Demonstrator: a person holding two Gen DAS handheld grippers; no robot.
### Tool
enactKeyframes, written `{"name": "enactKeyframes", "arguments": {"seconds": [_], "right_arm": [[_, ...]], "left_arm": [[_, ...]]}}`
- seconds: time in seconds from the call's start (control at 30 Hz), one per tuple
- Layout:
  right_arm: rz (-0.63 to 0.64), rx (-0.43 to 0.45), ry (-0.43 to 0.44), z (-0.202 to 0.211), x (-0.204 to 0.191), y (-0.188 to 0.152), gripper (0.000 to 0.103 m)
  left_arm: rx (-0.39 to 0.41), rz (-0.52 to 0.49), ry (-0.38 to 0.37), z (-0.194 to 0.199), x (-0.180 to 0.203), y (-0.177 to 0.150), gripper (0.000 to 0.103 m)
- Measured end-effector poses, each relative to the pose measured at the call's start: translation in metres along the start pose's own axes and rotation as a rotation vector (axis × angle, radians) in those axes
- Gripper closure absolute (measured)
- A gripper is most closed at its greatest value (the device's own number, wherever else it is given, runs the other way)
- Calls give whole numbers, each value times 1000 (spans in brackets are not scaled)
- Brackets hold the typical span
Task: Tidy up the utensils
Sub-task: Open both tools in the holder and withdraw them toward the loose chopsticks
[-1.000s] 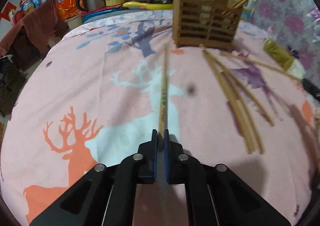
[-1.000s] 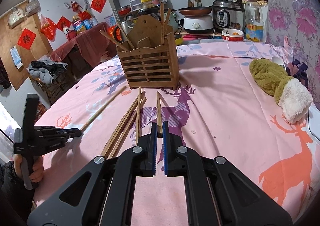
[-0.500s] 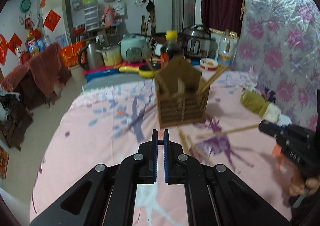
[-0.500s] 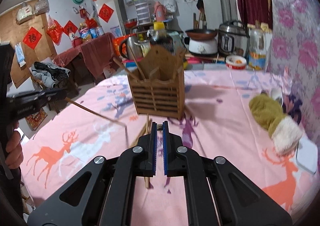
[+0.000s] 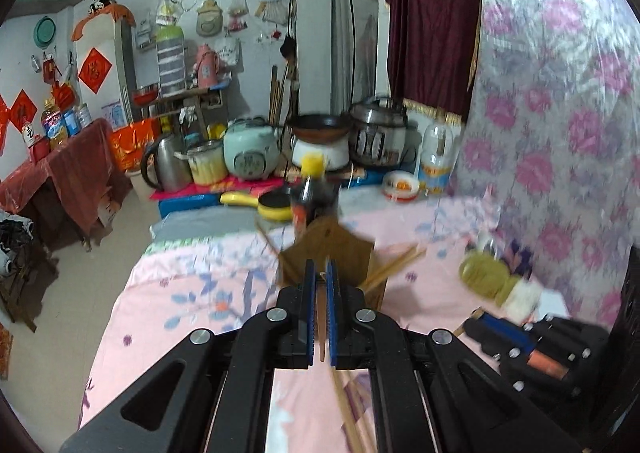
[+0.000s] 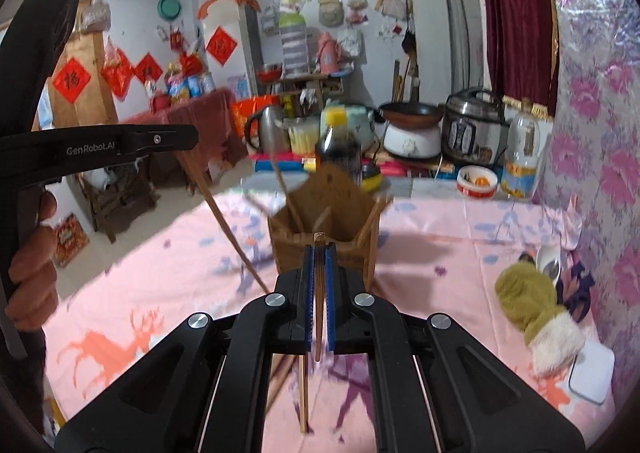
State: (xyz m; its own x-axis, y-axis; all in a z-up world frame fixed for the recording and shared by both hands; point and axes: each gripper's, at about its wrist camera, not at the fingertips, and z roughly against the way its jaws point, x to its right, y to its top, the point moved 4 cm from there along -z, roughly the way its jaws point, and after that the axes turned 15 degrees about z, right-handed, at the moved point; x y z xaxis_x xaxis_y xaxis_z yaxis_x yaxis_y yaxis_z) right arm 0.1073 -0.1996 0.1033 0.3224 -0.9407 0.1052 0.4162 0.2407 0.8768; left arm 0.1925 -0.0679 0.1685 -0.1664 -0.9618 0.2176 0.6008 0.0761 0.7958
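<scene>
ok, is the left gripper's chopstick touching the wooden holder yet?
Apart. The right wrist view shows the chopstick hanging from the left gripper, with pink tablecloth visible between it and the wooden holder.

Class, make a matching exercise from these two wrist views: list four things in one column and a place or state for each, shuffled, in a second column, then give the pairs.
Things
1. slatted wooden utensil holder
2. olive-green plush toy with white fluffy end
3. dark sauce bottle with yellow cap
4. left gripper

Places or states
A. lying on the pink tablecloth
B. standing behind the holder
C. clamped on one wooden chopstick
D. upright with chopsticks inside

Pairs: 1-D, 2-A, 3-B, 4-C
</scene>
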Motion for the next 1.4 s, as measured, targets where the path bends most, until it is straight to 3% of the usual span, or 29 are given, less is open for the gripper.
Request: {"name": "enactKeyframes", "arguments": {"seconds": [0.23,0.3,0.4,0.5,0.57,0.63,0.87,1.07,1.27,1.4], "right_arm": [[-54,190,-89,0,21,67,97],[-58,216,-126,-12,23,74,97],[-45,197,-176,-39,24,71,97],[-27,86,-166,-78,27,51,96],[-55,63,-158,-81,32,42,92],[-84,89,-130,-69,37,41,91],[-73,164,-144,-17,35,36,74],[-86,119,-144,2,28,-10,57],[-23,5,-155,-8,16,-67,46],[-19,-83,-155,-25,17,-97,44]], "left_arm": [[141,59,-33,-4,12,50,97],[143,82,-24,-22,7,51,97],[80,121,-8,-64,-9,37,97],[21,144,29,-95,-27,17,91],[-20,162,14,-101,-39,6,53],[15,178,18,-90,-52,4,38],[81,276,7,-48,-78,-2,14],[83,301,51,-31,-92,-34,6],[5,284,109,-49,-114,-103,6],[-156,254,207,-85,-133,-146,6]]}}
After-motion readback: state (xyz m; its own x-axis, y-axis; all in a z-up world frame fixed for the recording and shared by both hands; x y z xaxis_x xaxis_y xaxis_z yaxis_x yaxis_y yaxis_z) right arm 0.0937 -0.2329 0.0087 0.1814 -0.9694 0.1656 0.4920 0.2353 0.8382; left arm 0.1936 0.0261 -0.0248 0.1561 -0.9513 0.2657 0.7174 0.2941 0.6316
